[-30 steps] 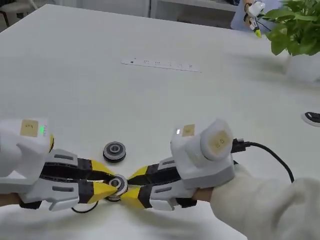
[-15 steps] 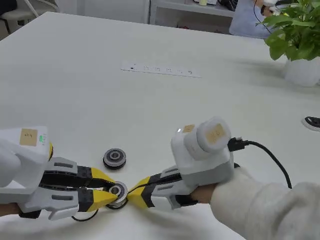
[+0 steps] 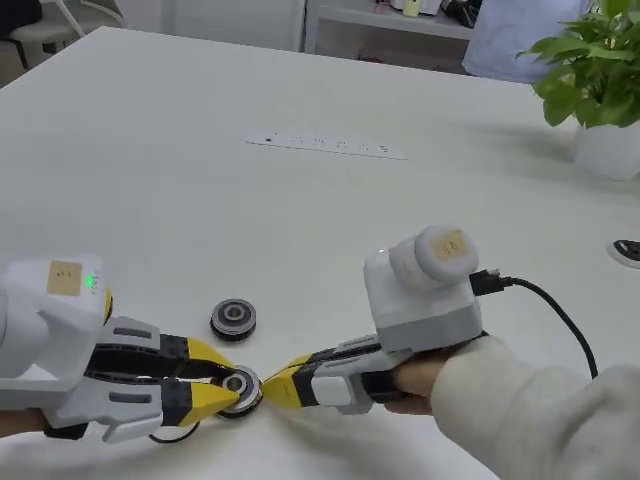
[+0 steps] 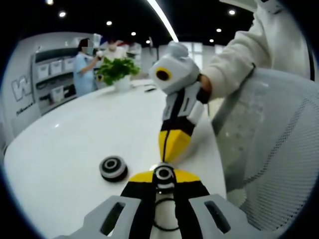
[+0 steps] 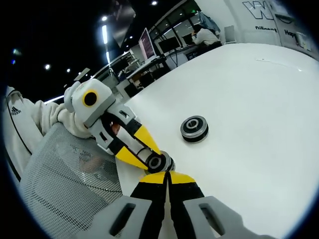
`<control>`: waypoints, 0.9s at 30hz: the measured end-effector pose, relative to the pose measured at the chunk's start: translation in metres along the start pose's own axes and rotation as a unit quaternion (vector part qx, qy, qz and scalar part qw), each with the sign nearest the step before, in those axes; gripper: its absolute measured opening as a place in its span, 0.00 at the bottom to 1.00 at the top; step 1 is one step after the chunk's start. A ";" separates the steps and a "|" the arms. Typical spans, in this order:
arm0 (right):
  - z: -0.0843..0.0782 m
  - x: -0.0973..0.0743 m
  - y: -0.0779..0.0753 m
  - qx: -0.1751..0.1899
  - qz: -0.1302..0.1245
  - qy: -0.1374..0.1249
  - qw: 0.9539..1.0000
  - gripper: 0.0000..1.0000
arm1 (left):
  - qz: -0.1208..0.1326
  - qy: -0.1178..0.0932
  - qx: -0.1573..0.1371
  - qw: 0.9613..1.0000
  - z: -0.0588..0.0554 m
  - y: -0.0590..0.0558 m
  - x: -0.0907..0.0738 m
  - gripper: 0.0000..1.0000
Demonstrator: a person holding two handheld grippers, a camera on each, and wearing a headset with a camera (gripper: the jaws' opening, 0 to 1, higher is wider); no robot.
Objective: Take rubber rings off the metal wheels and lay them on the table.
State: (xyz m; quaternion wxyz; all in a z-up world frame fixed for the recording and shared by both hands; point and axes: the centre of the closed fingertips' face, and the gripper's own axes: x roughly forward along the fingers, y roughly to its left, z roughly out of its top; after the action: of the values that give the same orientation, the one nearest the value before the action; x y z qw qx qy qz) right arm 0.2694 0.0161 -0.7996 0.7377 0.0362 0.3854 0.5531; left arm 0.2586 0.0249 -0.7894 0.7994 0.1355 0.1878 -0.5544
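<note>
While a small silver metal wheel (image 3: 241, 384) is clamped between the yellow jaw tips of the left gripper (image 3: 226, 386) at the near edge of the white table (image 3: 300, 220), the right gripper (image 3: 279, 385) is set against it from the right, jaws pressed together; whether anything is pinched cannot be told. A second metal wheel with a black rubber ring (image 3: 233, 318) is seen just beyond, flat on the table. A thin loose black ring (image 3: 172, 436) is seen under the left gripper.
</note>
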 end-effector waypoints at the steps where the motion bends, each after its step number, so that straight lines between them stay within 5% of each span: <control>1: 0.001 0.000 0.001 0.009 0.002 -0.003 1.000 0.00 | 0.000 0.000 0.000 1.000 0.000 0.000 0.000 0.13; 23: 0.004 0.003 0.013 0.027 0.016 0.001 0.999 0.00 | -0.006 0.007 0.014 1.000 0.001 -0.003 0.003 0.13; 27: 0.015 0.005 0.029 0.040 0.051 -0.027 0.998 0.00 | -0.009 0.004 0.016 1.000 0.002 -0.004 0.005 0.13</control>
State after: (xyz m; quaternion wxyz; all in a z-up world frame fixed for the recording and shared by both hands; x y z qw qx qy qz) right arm 0.2565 0.0368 -0.7777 0.7166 0.1004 0.3848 0.5730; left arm 0.2563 0.0184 -0.7897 0.7914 0.1486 0.1835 -0.5639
